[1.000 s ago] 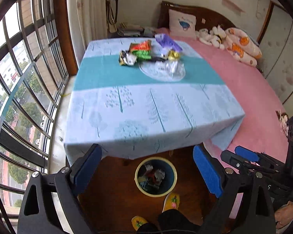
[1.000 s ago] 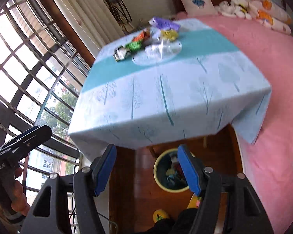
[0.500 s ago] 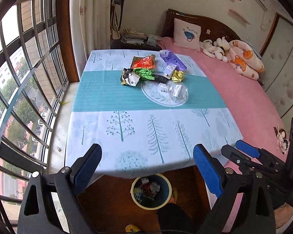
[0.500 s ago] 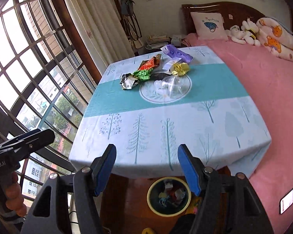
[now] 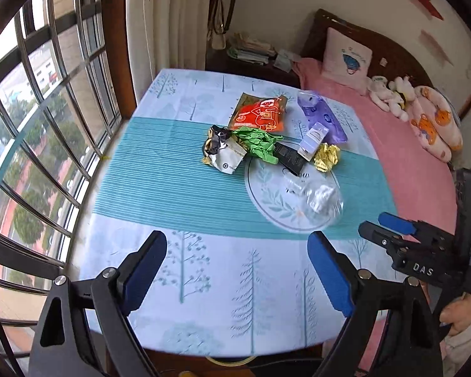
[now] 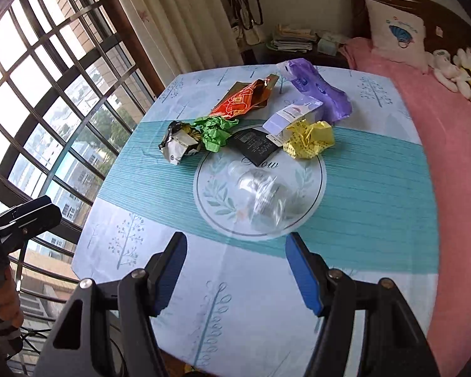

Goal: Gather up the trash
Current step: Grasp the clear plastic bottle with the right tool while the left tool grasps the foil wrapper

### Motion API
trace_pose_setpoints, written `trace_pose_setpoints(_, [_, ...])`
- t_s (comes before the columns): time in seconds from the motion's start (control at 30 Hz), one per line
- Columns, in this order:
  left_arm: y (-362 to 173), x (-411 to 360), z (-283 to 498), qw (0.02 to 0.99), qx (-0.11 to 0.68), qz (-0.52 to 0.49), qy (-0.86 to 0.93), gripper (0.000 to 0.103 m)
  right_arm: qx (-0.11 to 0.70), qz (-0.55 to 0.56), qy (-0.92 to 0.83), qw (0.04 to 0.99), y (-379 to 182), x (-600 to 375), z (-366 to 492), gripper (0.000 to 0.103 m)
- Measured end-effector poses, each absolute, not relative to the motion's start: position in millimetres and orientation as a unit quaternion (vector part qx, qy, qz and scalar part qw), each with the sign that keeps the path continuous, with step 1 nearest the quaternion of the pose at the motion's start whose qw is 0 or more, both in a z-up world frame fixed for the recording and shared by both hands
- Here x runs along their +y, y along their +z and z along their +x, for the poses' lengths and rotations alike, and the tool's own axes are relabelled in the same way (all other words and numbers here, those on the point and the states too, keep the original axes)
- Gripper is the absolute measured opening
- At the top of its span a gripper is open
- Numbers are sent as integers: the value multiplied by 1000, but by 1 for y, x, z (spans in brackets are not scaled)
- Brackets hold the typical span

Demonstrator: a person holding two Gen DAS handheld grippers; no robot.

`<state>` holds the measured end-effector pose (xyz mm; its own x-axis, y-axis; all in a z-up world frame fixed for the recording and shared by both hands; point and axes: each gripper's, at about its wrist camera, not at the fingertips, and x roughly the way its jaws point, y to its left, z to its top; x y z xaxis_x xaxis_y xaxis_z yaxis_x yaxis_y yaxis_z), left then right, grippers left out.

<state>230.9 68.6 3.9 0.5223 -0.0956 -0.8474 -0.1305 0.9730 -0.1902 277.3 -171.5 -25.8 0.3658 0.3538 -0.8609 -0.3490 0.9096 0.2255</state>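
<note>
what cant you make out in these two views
- Trash bin: left wrist view, only a sliver of rim shows under the table edge; contents hidden.
- Clear plastic piece: right wrist view, see-through and blurred; its shape is unclear.
- Black packet: print too small to read.
- Left gripper: closing a little, nothing between the fingers.

Each camera sits just behind its own tongs, looking steeply down and forward over the table's near edge. The left tongs (image 5: 237, 270) view catches the right tongs (image 5: 392, 229) at its right edge. Both share the table (image 6: 376, 188), litter pile (image 6: 248, 125), window, bed; nearness seems alike.
</note>
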Motion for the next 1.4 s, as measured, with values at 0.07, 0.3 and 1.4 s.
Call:
trace_pose_setpoints(0.07, [-7,64,248,857,500,-121,24,90,533,-21,231,813,-39,-173,306,65])
trace_pose_setpoints(0.3, [-38,47,287,830,540,-130,51,90,577,-77,313,750,-83,-164,367,63])
trace_pose_setpoints(1.4, [-119,92,449,772,594,-184,135,83,539,-6,376,754,-75,-141,434,25])
